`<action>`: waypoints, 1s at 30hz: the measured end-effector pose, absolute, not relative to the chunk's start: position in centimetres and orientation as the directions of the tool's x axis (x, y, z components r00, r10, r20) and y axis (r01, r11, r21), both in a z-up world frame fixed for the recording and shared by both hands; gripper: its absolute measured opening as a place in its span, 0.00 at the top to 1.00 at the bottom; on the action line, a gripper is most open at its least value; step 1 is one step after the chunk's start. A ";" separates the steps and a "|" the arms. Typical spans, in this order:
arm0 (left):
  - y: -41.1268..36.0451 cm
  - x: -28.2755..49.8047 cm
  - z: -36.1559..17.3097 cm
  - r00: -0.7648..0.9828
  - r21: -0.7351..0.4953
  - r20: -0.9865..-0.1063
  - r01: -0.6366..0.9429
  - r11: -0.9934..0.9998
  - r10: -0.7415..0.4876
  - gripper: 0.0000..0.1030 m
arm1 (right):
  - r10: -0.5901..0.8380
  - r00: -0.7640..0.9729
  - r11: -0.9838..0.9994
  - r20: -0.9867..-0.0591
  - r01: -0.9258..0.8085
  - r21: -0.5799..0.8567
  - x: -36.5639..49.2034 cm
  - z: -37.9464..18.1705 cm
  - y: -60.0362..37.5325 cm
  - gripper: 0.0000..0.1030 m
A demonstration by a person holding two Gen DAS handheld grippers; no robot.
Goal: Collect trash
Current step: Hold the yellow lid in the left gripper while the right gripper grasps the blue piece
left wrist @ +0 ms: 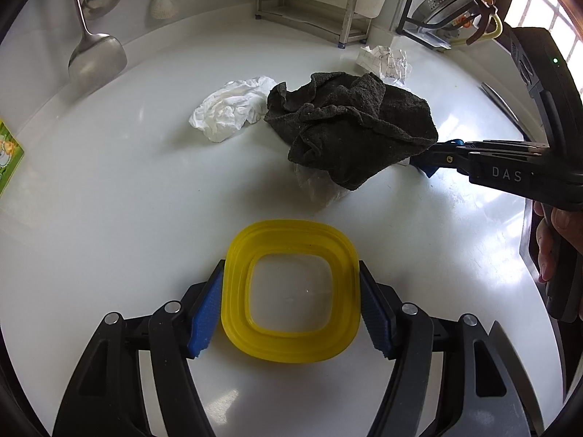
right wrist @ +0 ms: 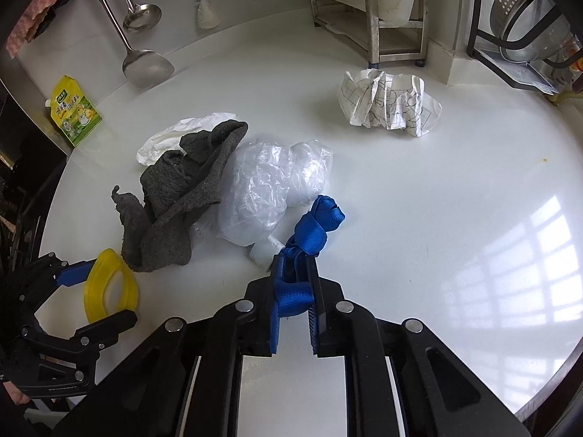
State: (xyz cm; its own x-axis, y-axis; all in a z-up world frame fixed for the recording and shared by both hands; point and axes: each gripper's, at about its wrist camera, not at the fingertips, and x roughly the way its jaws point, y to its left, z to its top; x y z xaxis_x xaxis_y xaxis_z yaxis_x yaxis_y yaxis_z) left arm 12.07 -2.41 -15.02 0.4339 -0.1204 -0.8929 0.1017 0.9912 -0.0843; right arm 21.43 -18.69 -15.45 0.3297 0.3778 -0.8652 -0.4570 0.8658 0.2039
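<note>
My left gripper (left wrist: 291, 284) is shut on a yellow square container (left wrist: 289, 291) that stands on the white counter; it also shows in the right wrist view (right wrist: 109, 284). My right gripper (right wrist: 294, 266) is shut on a knotted blue strap (right wrist: 313, 225), just right of a dark grey cloth (left wrist: 349, 123) (right wrist: 182, 196). A crumpled clear plastic bag (right wrist: 273, 185) lies beside the cloth, partly hidden under it in the left wrist view (left wrist: 317, 189). A crumpled white tissue (left wrist: 229, 109) (right wrist: 167, 138) lies left of the cloth. A crumpled printed paper (right wrist: 390, 105) (left wrist: 386, 60) lies further back.
A green drink pouch (right wrist: 74, 111) stands at the counter's left edge. Ladles (right wrist: 142, 62) and a brush (right wrist: 206, 11) hang at the back wall. A metal rack (right wrist: 393, 18) and a dish rack with a colander (right wrist: 524, 18) stand at the back right.
</note>
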 end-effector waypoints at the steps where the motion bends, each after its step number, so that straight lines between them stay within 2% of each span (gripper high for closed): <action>1: -2.4 12.0 -15.0 0.436 -0.084 -0.892 0.104 0.991 -0.121 0.37 | 0.381 0.335 0.865 -0.862 -0.459 0.204 21.2 -15.2 -18.8 0.91; 30: -1.8 8.0 -7.3 0.557 -0.106 -0.815 0.127 0.986 -0.159 0.37 | 0.457 0.484 0.861 -0.746 -0.453 0.233 11.8 -3.4 -23.0 0.92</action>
